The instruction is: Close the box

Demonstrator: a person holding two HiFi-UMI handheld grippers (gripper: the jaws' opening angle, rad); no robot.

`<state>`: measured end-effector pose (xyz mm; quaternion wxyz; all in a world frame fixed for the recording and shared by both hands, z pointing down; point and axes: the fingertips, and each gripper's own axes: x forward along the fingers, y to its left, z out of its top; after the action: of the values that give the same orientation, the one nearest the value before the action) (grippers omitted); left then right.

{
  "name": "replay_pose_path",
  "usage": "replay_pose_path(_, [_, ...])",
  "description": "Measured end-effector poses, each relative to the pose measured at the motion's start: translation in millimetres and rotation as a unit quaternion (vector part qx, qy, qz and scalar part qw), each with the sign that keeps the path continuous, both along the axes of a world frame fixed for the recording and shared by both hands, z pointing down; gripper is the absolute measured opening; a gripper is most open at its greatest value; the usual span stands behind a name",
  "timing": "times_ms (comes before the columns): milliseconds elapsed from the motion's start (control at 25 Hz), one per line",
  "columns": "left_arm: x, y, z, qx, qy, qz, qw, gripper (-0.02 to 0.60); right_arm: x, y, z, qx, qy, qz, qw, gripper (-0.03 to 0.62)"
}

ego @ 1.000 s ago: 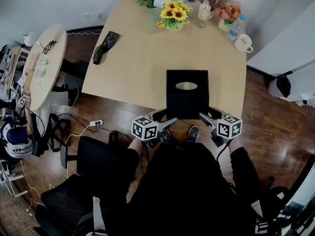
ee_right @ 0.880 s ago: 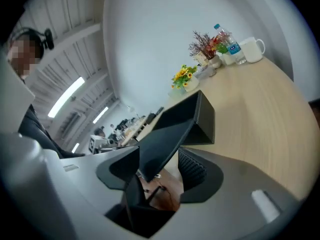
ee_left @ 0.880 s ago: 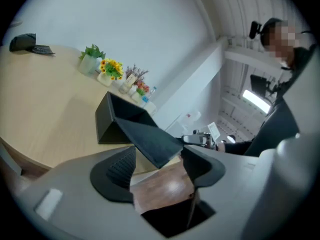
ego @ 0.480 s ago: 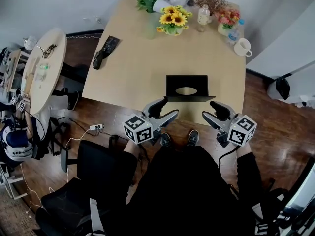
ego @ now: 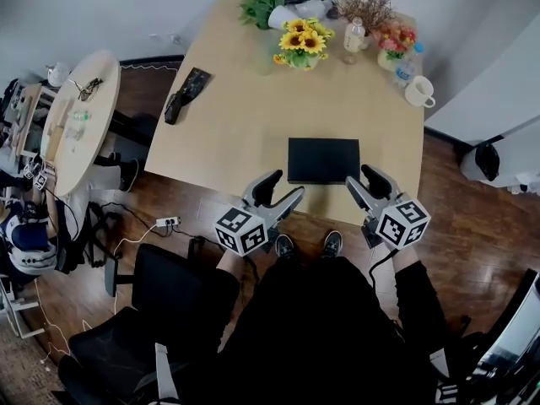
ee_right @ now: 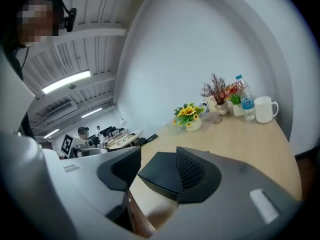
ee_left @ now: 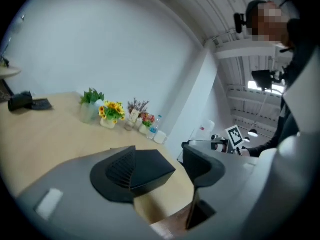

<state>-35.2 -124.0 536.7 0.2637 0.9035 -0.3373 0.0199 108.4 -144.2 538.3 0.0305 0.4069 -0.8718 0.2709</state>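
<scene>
A flat black box (ego: pixel 323 160) lies shut near the front edge of the wooden table (ego: pixel 253 116). My left gripper (ego: pixel 283 188) hovers just off its front left corner, jaws open and empty. At the front right corner is my right gripper (ego: pixel 361 178), whose jaws are closing with nothing pressed between them. The left gripper view has the box (ee_left: pixel 154 164) beyond the left gripper (ee_left: pixel 177 156). In the right gripper view, the box (ee_right: pixel 159 173) lies past the right gripper (ee_right: pixel 152 156), clear of both pads.
At the table's far end stand a sunflower vase (ego: pixel 301 34), a bottle (ego: pixel 353 35), other flowers (ego: pixel 391 30) and a white mug (ego: pixel 419 93). A dark object (ego: pixel 187 94) lies at the left edge. A round side table (ego: pixel 72 116) and a black chair (ego: pixel 169 285) are on the left.
The upright black panel with the oval hole has come down, so the box now lies flat and shut. Both grippers have left its sides and drawn back to the front corners.
</scene>
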Motion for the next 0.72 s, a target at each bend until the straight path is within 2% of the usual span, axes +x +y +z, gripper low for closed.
replay_pose_path(200, [-1,34,-88,0.112,-0.02,-0.016,0.9934,0.281,-11,32,-75,0.099,0.034,0.013,0.994,0.213])
replay_pose_path(320, [5,45,-133,0.186,-0.036,-0.021,0.9817,0.281,-28,45,-120,0.17,0.049,0.023,0.984,0.212])
replay_pose_path(400, [8,45,-161,0.222,-0.032,-0.042,0.9735,0.279,-39,50,-148,0.213,0.056,0.031,0.975,0.212])
replay_pose_path(480, [8,40,-177,0.236,-0.041,-0.074,0.968,0.273,-48,53,-171,0.254,0.072,0.035,0.964,0.21])
replay_pose_path(560, [8,39,-178,0.234,-0.056,-0.093,0.9663,0.267,-54,56,-186,0.285,0.087,0.033,0.954,0.212])
replay_pose_path(720, [14,44,-179,0.23,-0.052,-0.085,0.9681,0.259,-60,59,-192,0.29,0.087,0.026,0.953,0.212])
